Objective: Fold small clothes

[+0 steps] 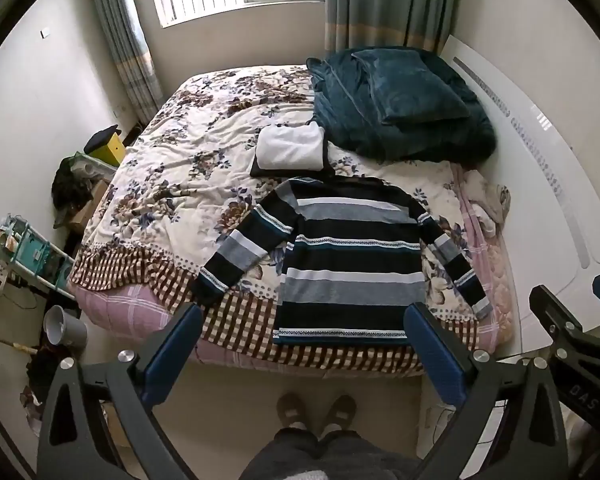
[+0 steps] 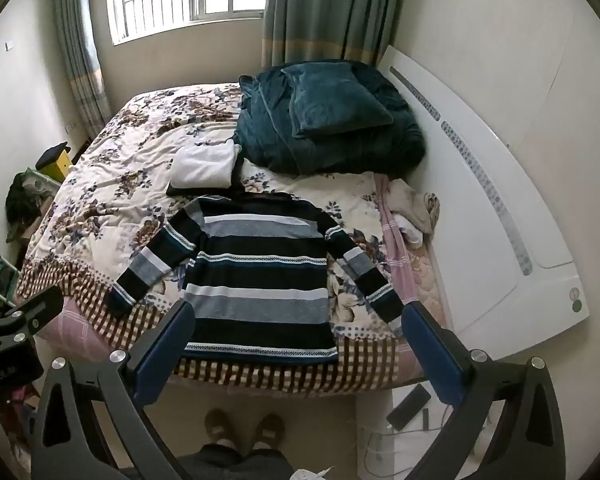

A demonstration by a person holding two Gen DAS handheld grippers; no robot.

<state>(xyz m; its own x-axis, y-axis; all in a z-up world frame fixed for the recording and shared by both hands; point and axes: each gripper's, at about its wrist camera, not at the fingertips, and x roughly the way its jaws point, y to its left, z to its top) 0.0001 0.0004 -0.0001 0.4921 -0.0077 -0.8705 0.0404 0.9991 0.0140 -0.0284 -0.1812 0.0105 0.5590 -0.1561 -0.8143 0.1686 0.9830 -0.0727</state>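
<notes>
Everything here hangs off the sweater [image 1: 350, 264], so I'll place things relative to it, left to right.

Off its left side, the left sleeve [image 1: 240, 248] angles down and outward toward the bed's near edge, cuff sitting on the checked border. Your left gripper [image 1: 304, 344] hovers above the floor just short of the hem, jaws spread as wide as they go, nothing between them. From that camera the hem sits right between the two blue fingers [image 1: 176, 344], so the sweater is straight ahead and below you.

The body lies flat, front up, with its long axis running away from you: hem at the near edge of the bed [image 2: 100, 184], collar toward the folded white garment [image 2: 204, 168] just beyond it. A teal blanket [image 2: 332, 120] sits past that, well clear.

Off the right side, the right sleeve [image 2: 364, 276] slants out and down, and its cuff ends just beside the right-hand finger of your right gripper [image 2: 300, 344]. That one's also gaping wide and empty.

So each hand is nearer its own sleeve, and I'd guess the right has the shorter reach to its cuff. Sleeves folding inward across the body looks like the natural opener; nothing's been folded on this one yet.
</notes>
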